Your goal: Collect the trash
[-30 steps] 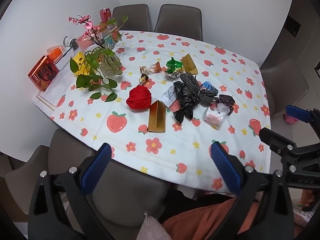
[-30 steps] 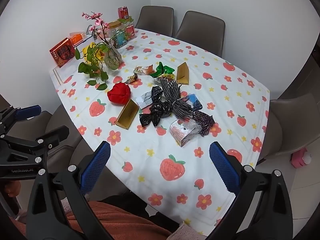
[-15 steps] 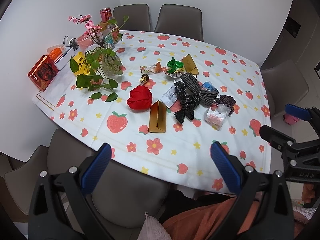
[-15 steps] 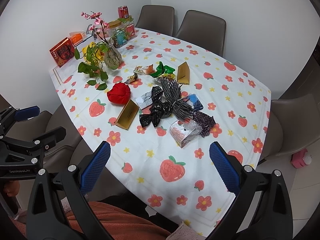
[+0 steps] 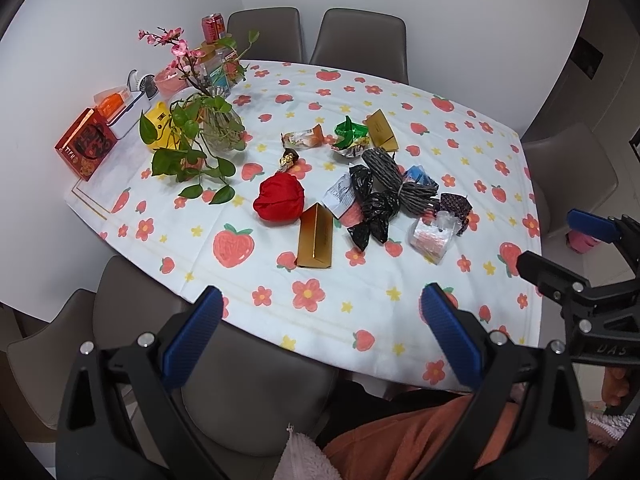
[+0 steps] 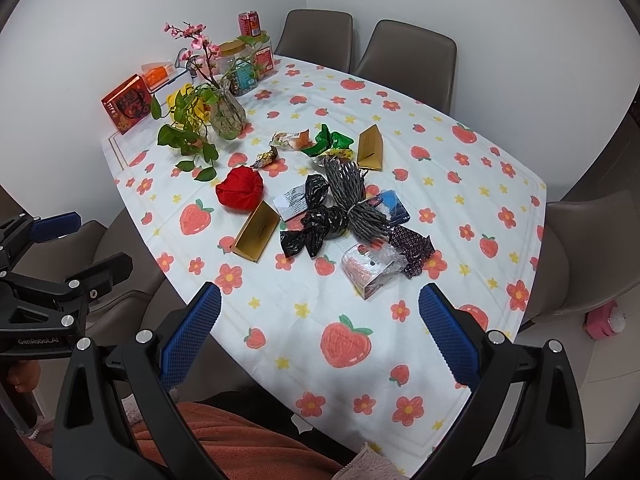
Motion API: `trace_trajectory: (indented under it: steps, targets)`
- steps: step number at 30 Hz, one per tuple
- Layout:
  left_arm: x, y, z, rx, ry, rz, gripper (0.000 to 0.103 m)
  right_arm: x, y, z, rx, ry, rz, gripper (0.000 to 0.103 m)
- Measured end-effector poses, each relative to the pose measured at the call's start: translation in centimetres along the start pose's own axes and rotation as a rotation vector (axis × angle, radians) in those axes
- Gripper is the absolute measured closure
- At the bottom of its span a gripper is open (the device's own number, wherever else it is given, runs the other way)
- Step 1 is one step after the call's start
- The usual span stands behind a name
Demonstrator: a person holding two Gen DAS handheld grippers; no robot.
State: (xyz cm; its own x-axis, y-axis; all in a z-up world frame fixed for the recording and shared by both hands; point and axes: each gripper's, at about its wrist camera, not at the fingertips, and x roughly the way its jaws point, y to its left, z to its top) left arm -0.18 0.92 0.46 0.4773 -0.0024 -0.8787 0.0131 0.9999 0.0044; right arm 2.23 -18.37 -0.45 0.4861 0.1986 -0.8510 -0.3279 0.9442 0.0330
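Observation:
Trash lies scattered mid-table on the strawberry-print cloth (image 5: 248, 280): a red crumpled ball (image 5: 279, 198) (image 6: 240, 191), a gold box (image 5: 316, 236) (image 6: 257, 231), a knotted black bag (image 5: 370, 210) (image 6: 314, 222), a grey striped bag (image 5: 394, 184) (image 6: 354, 196), a clear plastic packet (image 5: 432, 234) (image 6: 370, 264), a green wrapper (image 5: 350, 130) (image 6: 330, 140) and a second gold box (image 5: 382, 130) (image 6: 370, 148). My left gripper (image 5: 322, 334) and right gripper (image 6: 320, 330) hover open over the near table edge, well short of the trash, both empty.
A glass vase with a leafy plant (image 5: 220, 130), a yellow toy (image 5: 160, 126), a red box (image 5: 86, 144), jars and a red can (image 5: 212, 26) crowd the far left corner. Grey chairs (image 5: 256, 392) ring the table. An orange-clad lap (image 6: 240, 448) is below.
Both grippers have barely shifted; the view has drifted only slightly. Nothing on the table has moved.

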Motion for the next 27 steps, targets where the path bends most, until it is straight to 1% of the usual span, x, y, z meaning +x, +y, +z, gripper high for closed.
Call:
trace_trajectory:
  steps: [9,13,27]
  targets:
    - [0.2,0.0,0.2,0.001,0.0,-0.002,0.004,0.0,-0.4,0.4,0.003,0.001,0.003,0.007]
    - [1.2,-0.2,1.0,-0.003,0.007,-0.005,0.004,0.1,-0.4,0.4,0.005,0.001,0.004,0.007]
    - [1.4,-0.4,1.2,-0.003,0.006,-0.01,0.004,0.3,-0.4,0.5,0.007,0.003,0.008,0.007]
